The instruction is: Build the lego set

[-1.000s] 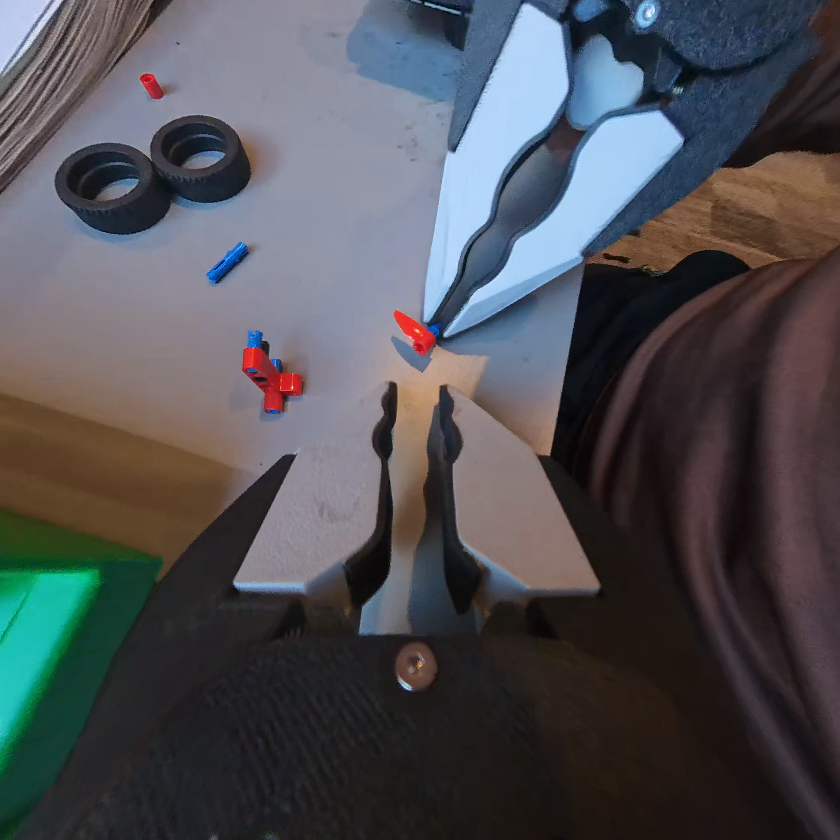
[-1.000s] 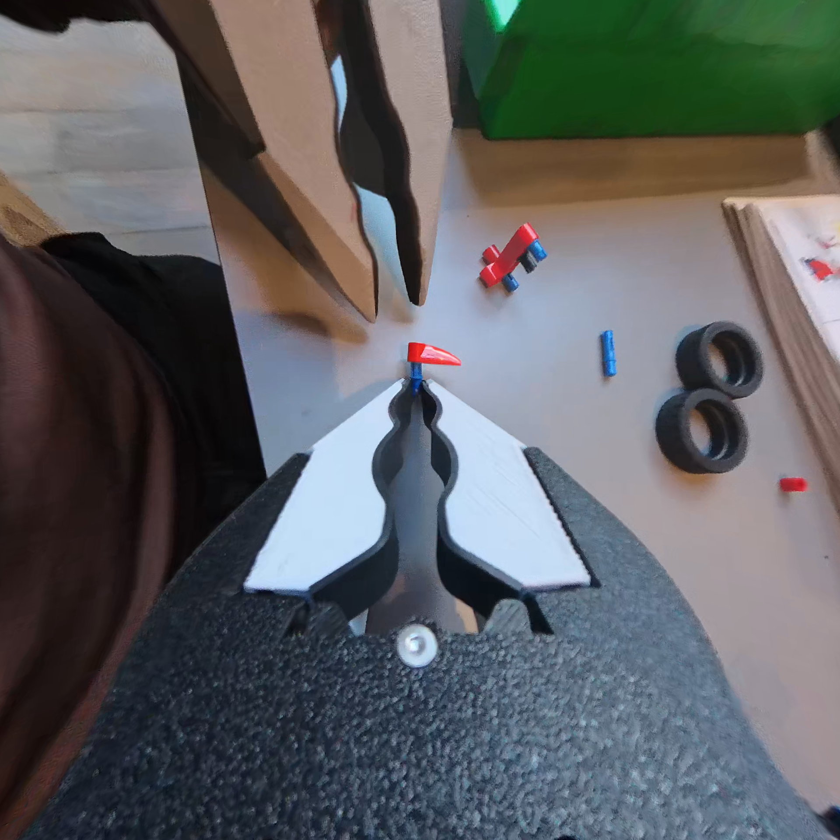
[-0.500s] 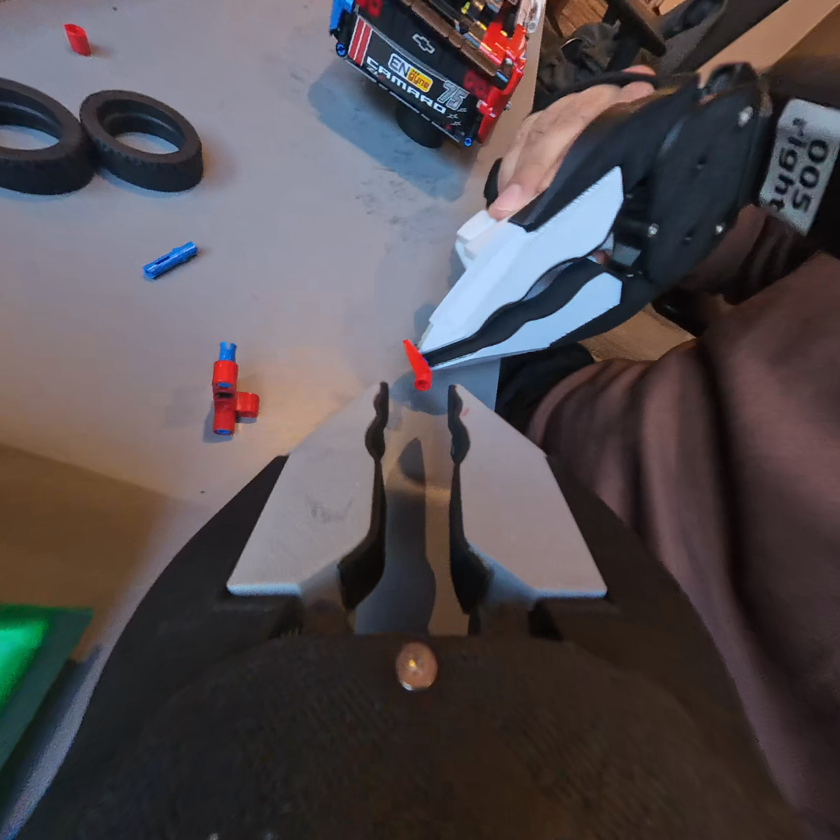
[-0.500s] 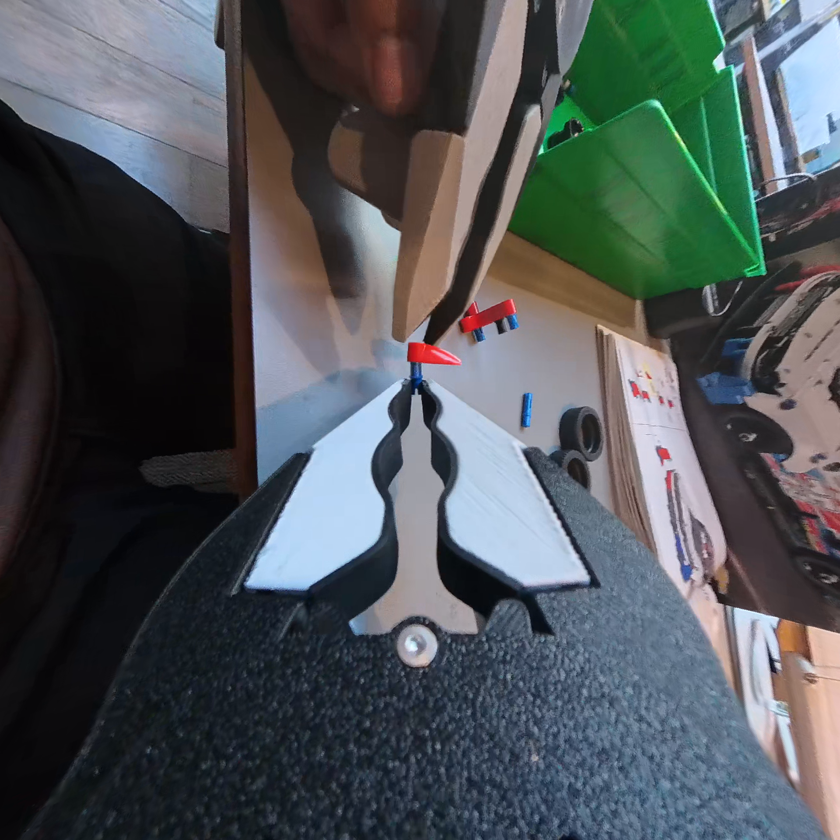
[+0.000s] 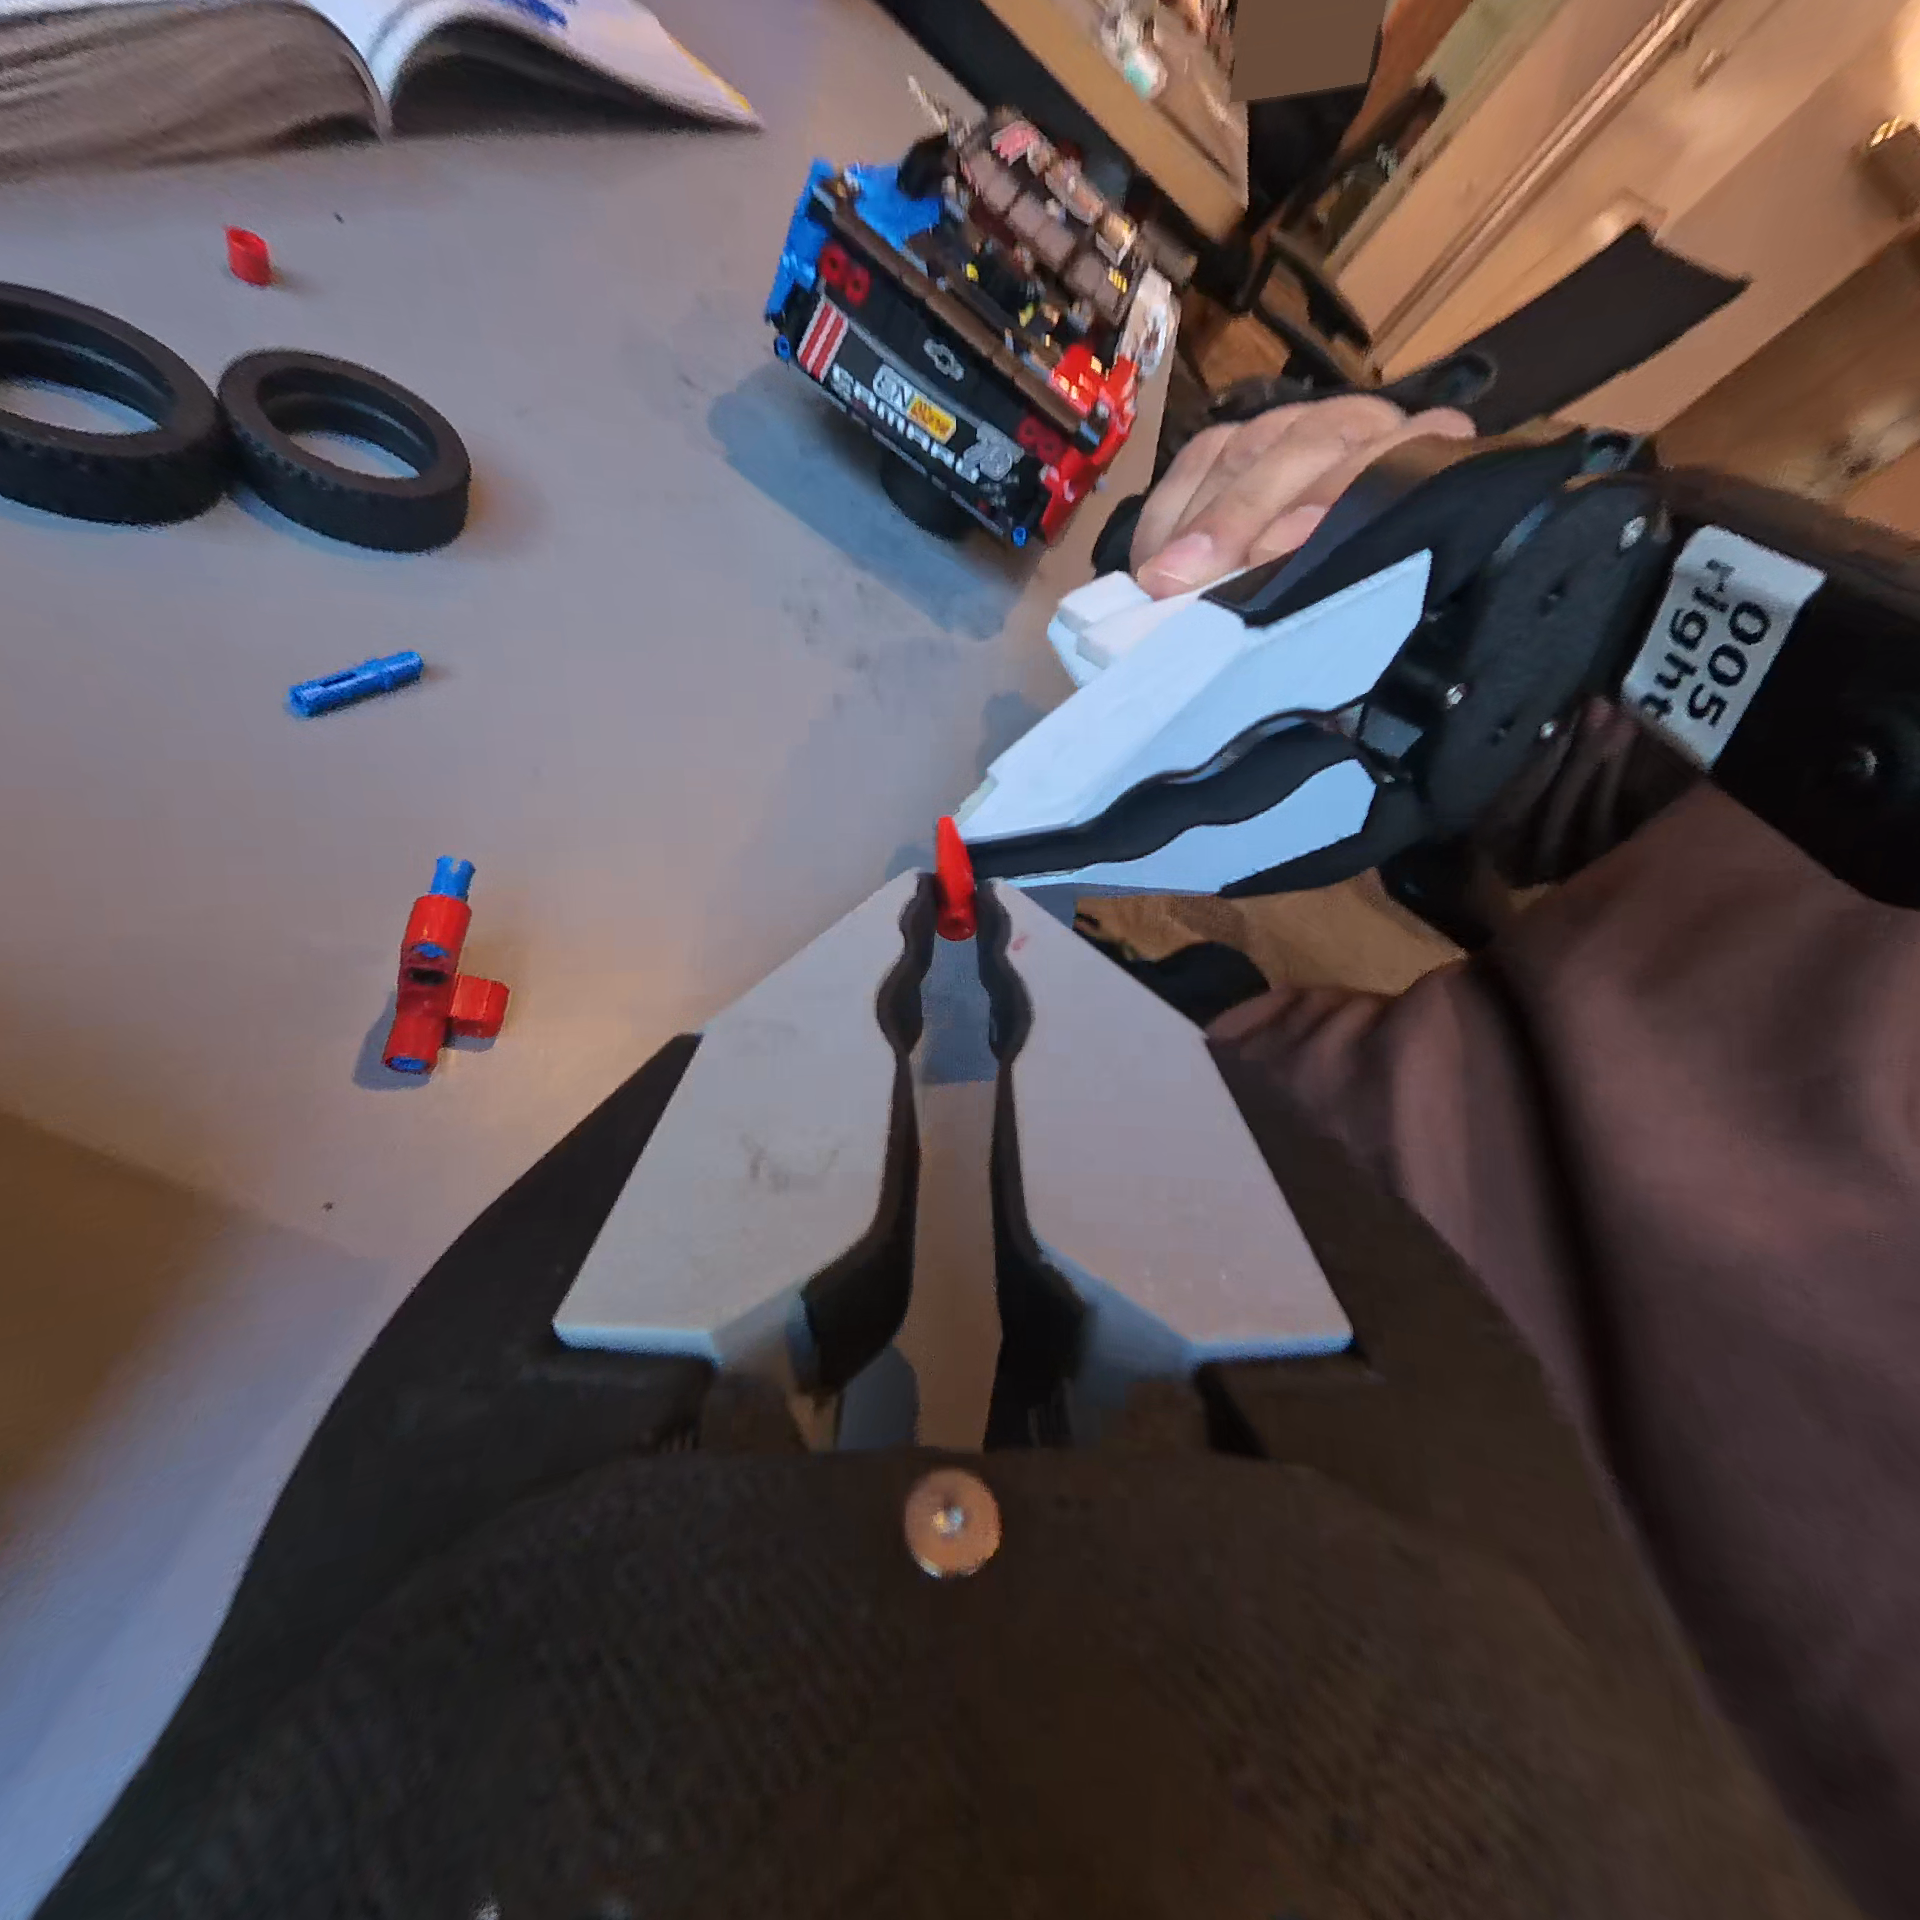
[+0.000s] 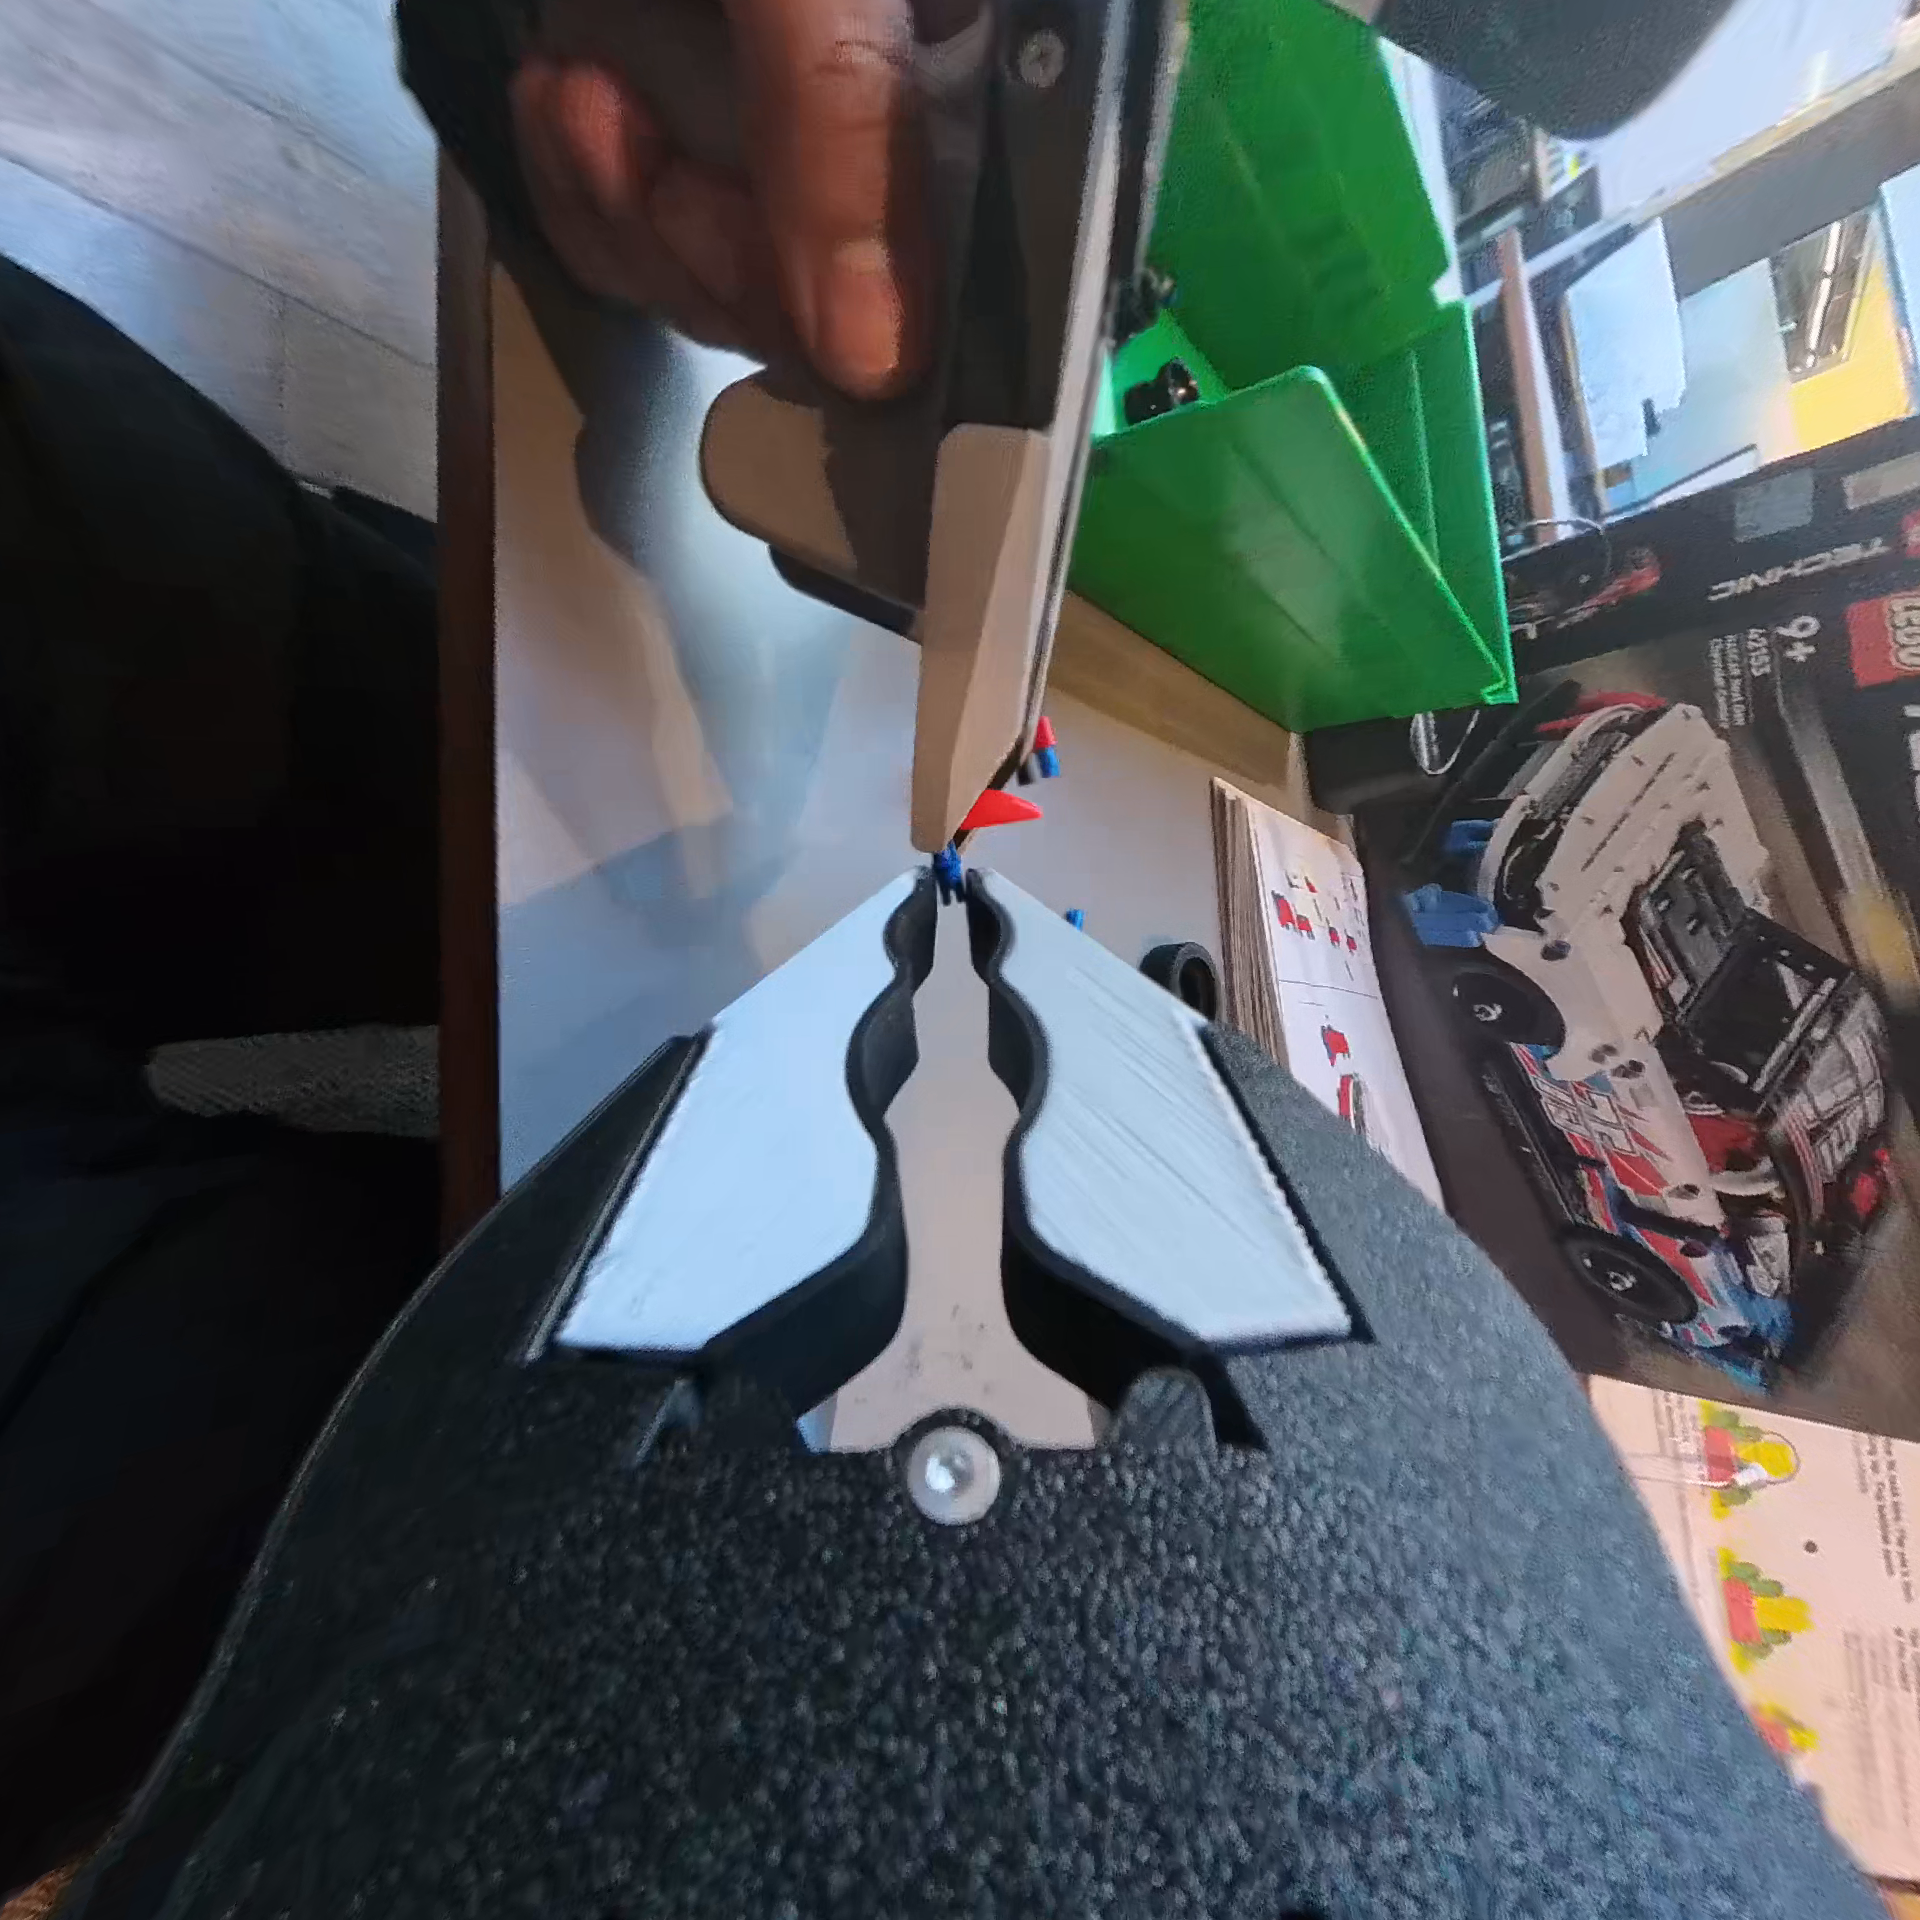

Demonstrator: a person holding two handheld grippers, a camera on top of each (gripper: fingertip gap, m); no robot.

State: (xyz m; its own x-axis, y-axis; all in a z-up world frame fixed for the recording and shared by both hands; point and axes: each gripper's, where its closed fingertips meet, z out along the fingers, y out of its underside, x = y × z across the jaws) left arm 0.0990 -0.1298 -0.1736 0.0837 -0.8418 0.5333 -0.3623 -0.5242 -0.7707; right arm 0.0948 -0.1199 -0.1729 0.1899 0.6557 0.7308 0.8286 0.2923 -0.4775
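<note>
A small red wedge piece (image 5: 951, 883) sits on a blue pin (image 6: 948, 868), above the near corner of the grey table (image 5: 623, 644). My right gripper (image 6: 948, 883) is shut on the blue pin; in the left wrist view it (image 5: 971, 844) reaches in from the right. My left gripper (image 5: 951, 902) has its tips closed on the red wedge; in the right wrist view it (image 6: 940, 831) comes down from above, with the wedge (image 6: 1000, 810) at its tip. A partly built Lego car (image 5: 966, 343) stands farther back.
On the table lie a red and blue sub-assembly (image 5: 436, 971), a loose blue pin (image 5: 353, 684), two black tyres (image 5: 343, 452) and a small red bush (image 5: 249, 255). An open booklet (image 5: 416, 52) lies at the back. Green bins (image 6: 1278, 540) and the set's box (image 6: 1662, 987) stand beyond. Left and right tips are no more than a few centimetres apart. The partly built Lego car (image 5: 966, 343) is about 20 centimetres from both grippers' fingertips.
My left gripper has closed from open onto the red wedge. Both grippers have lifted and turned with the piece held between them.
</note>
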